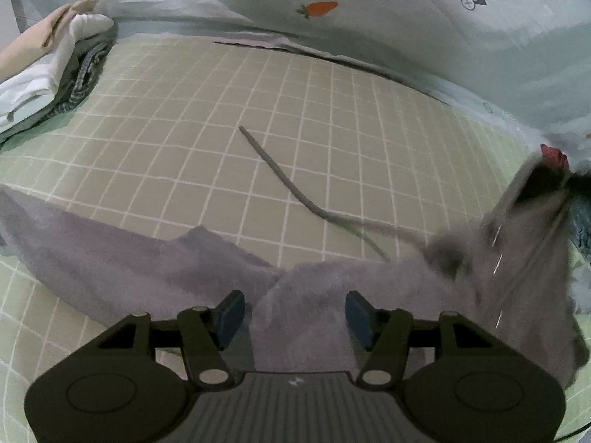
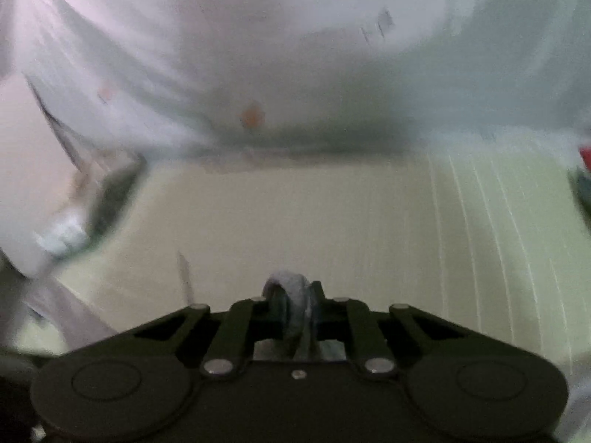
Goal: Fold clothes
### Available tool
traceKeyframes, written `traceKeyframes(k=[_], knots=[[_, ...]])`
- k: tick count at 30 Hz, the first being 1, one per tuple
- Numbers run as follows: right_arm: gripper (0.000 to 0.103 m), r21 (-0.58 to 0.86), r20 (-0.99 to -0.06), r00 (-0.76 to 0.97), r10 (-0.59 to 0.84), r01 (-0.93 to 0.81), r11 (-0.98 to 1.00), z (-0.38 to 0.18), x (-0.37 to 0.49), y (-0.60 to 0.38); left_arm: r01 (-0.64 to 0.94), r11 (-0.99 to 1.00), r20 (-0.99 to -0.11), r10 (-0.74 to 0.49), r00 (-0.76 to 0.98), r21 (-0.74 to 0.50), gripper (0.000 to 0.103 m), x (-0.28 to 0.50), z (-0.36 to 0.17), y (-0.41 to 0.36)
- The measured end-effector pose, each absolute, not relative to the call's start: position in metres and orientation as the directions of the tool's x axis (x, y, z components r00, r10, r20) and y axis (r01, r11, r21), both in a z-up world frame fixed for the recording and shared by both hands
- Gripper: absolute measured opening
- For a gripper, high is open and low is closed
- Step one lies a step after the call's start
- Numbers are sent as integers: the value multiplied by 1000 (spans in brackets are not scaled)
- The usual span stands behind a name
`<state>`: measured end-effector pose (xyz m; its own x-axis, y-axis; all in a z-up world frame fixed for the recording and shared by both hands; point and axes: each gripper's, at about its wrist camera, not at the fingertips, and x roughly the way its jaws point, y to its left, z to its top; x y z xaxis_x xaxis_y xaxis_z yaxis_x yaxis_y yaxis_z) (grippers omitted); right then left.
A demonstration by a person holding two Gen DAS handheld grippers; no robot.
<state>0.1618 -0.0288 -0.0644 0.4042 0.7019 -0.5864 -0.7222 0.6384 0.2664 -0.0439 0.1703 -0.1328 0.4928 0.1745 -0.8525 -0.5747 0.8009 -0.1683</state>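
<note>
While the left gripper (image 1: pixel 294 313) hovers with jaws spread over a grey garment (image 1: pixel 303 317), the right gripper (image 2: pixel 293 308) pinches a fold of it. The garment sprawls across the near side of the green checked bed (image 1: pixel 184 129); folded clothes (image 1: pixel 48 74) sit far left.

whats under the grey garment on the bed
The grey garment lies on the green checked sheet, its drawstring trailing across it. Whatever lies beneath the fabric itself is covered.
</note>
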Motion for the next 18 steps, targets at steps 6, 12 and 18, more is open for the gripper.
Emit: traceKeyframes(k=[6,12,18], knots=[[11,365,-250,507,825,-740,565,20,158,-95,-615,771,-838,217,501,-167,69,-51,-126,163],[24,207,-639,538,550,-568,797,-59,179,-113,-652,746,-868,227,442,-137,69,-49,-135,163],[48,170,-800,465,379,-431,886,-127,179,-133,-664,740,-879,242,411,-106,71,-42,-138,170]])
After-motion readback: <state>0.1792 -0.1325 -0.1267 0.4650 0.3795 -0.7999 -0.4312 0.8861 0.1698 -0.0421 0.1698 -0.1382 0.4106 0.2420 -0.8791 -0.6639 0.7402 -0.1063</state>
